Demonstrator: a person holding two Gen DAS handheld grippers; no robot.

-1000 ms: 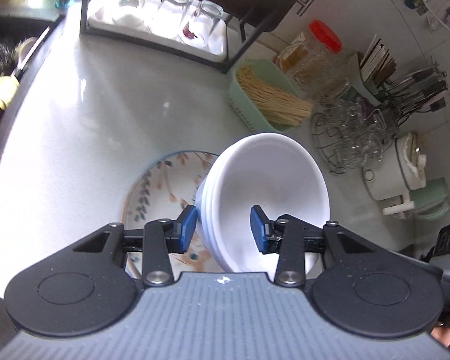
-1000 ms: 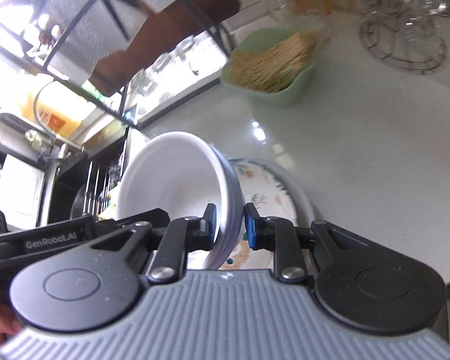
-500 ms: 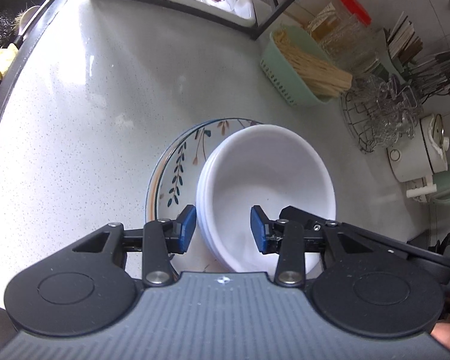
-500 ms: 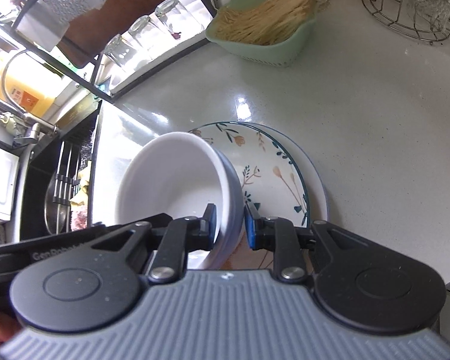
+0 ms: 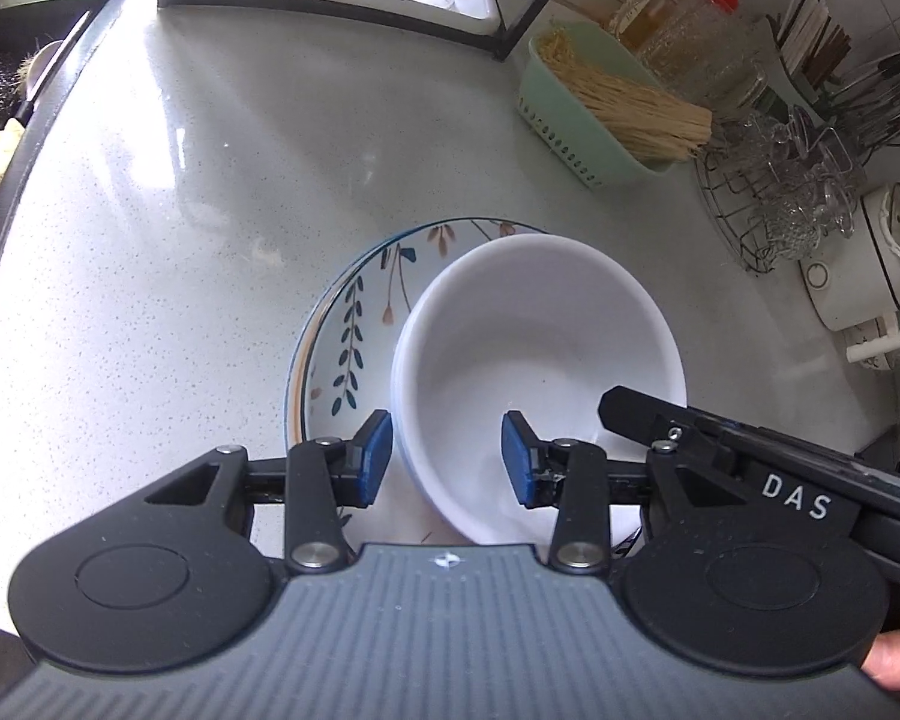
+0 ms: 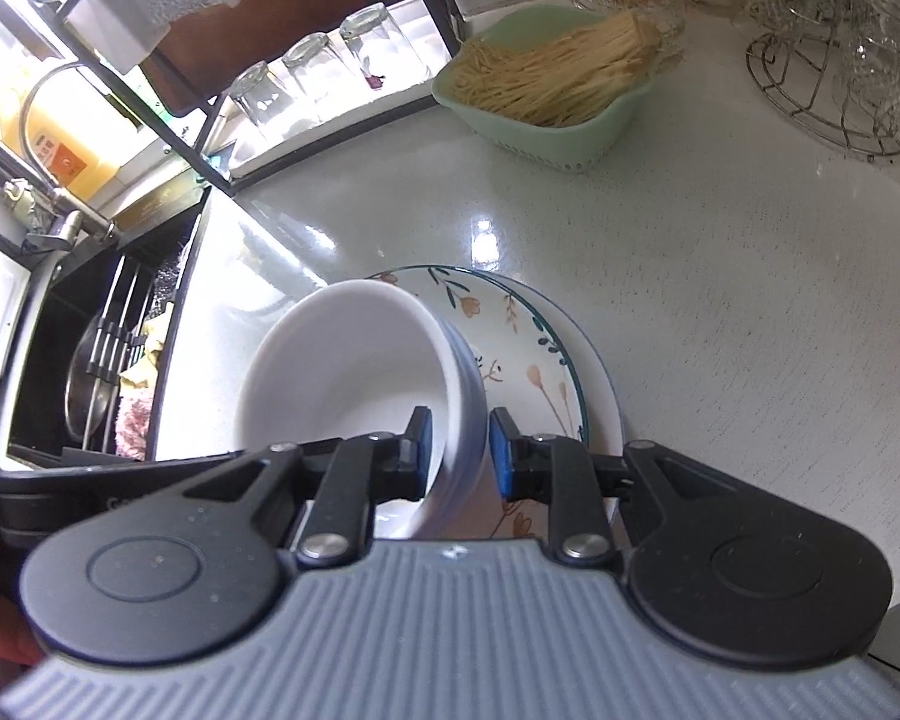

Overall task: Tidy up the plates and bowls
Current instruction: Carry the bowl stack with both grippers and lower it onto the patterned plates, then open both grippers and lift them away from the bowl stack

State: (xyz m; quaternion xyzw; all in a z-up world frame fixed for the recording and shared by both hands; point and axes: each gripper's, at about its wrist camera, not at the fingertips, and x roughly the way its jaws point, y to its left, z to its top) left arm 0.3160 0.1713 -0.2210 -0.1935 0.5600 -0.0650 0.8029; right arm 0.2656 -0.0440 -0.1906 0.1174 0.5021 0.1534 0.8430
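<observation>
Together, both grippers hold a stack of white bowls (image 5: 537, 354) above the plate (image 5: 354, 336), a floral dish lying flat on the counter (image 5: 210, 180). The left gripper (image 5: 444, 459) straddles the stack's near wall, one blue pad outside and touching it, the other inside and seemingly clear of it, so whether it truly pinches cannot be told. The right gripper (image 6: 457, 453) is pinched on the bowls' (image 6: 360, 378) rim from the opposite side, one pad inside and one out. From the right wrist view the stack appears tilted, its mouth turned away from the plate's (image 6: 546, 360) centre, with the lower edge close over the dish. That tilt is the relation the next move likely turns on: the stack sits off to one side of the plate, toward the right gripper, and would need levelling before it is set down or carried off. Contact between the stack's foot and the plate is hidden behind both grippers, and how many bowls are nested is hard to count. Beyond the plate stand a green basket (image 5: 594, 114) and a wire rack (image 5: 768, 198) of glasses.
</observation>
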